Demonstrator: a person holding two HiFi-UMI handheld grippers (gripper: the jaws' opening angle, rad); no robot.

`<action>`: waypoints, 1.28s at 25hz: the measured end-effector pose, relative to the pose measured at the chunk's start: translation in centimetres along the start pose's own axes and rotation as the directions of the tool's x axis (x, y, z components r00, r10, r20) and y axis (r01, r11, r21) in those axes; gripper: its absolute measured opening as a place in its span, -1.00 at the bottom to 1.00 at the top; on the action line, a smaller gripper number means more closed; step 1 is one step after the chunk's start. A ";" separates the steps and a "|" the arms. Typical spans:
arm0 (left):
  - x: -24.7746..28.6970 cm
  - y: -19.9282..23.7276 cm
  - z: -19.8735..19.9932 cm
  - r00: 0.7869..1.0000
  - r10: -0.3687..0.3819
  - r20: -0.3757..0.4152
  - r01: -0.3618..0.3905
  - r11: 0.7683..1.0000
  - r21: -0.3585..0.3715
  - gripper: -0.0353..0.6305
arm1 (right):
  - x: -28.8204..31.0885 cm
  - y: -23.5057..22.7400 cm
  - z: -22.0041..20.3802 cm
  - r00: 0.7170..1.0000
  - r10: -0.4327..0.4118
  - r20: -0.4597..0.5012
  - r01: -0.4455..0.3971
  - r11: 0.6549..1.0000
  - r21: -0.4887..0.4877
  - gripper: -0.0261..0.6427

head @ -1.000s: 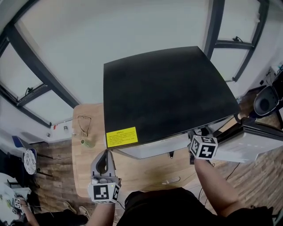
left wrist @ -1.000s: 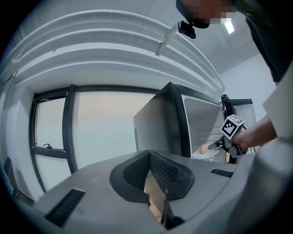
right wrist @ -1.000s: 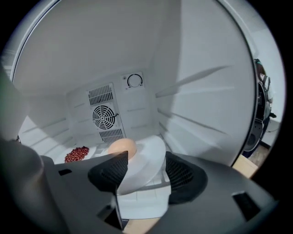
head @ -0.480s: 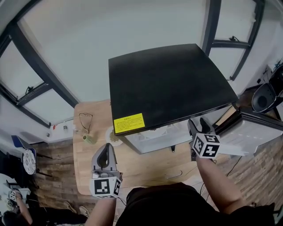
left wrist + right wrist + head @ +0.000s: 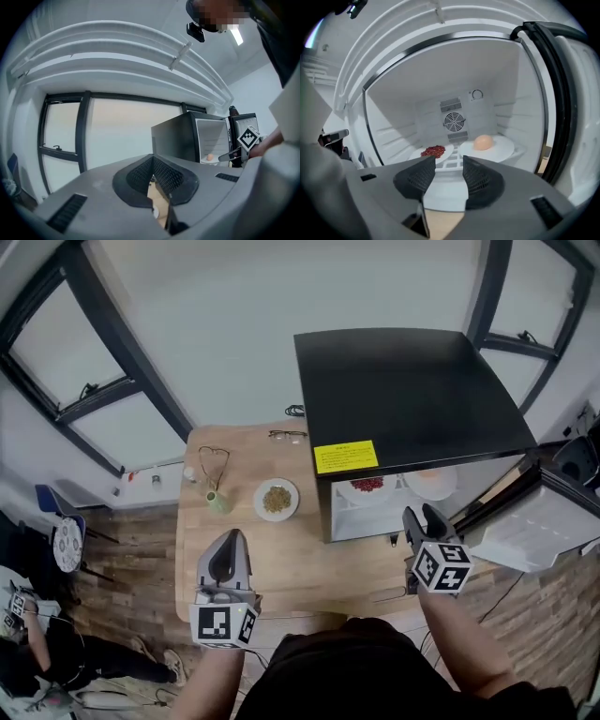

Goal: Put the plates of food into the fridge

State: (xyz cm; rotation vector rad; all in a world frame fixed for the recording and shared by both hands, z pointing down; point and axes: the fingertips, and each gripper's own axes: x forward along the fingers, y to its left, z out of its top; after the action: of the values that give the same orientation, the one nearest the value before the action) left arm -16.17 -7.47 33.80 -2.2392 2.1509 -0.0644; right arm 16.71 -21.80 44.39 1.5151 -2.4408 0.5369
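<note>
Small black-topped fridge point(image 5: 403, 390) is standing at the right end of the light wooden table point(image 5: 309, 568), its white door point(image 5: 539, 531) hanging wide open to the right. Two plates are already sitting side by side inside: a white round plate of red food point(image 5: 449, 148) on the left, and a white round plate carrying a pale orange lump point(image 5: 502, 148) on the right. A third white plate of yellow-brown food point(image 5: 259, 501) is lying on the table left of the fridge, nearer the far edge than the near one. Right claw point(image 5: 449, 171) is pointing into the open fridge from just outside, clear of both plates. Its jaws are standing apart, having just been closing somewhat, with nothing between them. Left claw point(image 5: 230, 540) is hovering over the table's near-left part, well apart from the plate there. Its jaws are resting together at the tips, gripping nothing. A pair of spectacles point(image 5: 286, 435) is lying at the table's far edge.
</note>
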 end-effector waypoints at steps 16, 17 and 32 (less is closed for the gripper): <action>-15.0 12.4 -4.1 0.978 0.188 -0.090 -0.185 0.982 0.048 -0.88 | -1.5 22.4 -11.4 0.889 0.439 -0.133 -0.432 0.898 0.080 -0.67; -15.9 13.1 -4.3 0.976 0.197 -0.091 -0.194 0.980 0.046 -0.88 | -1.7 23.6 -12.4 0.879 0.455 -0.146 -0.446 0.891 0.087 -0.67; -26.1 20.2 -9.5 0.946 0.259 -0.195 -0.259 0.966 0.030 -0.88 | -3.5 36.8 -28.9 0.771 0.555 -0.312 -0.494 0.830 0.258 -0.65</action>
State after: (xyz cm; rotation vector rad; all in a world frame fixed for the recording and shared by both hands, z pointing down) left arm -37.89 17.77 42.08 -2.0015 2.5240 -0.2948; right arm -14.92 7.89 62.39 0.6395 -2.5226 1.0443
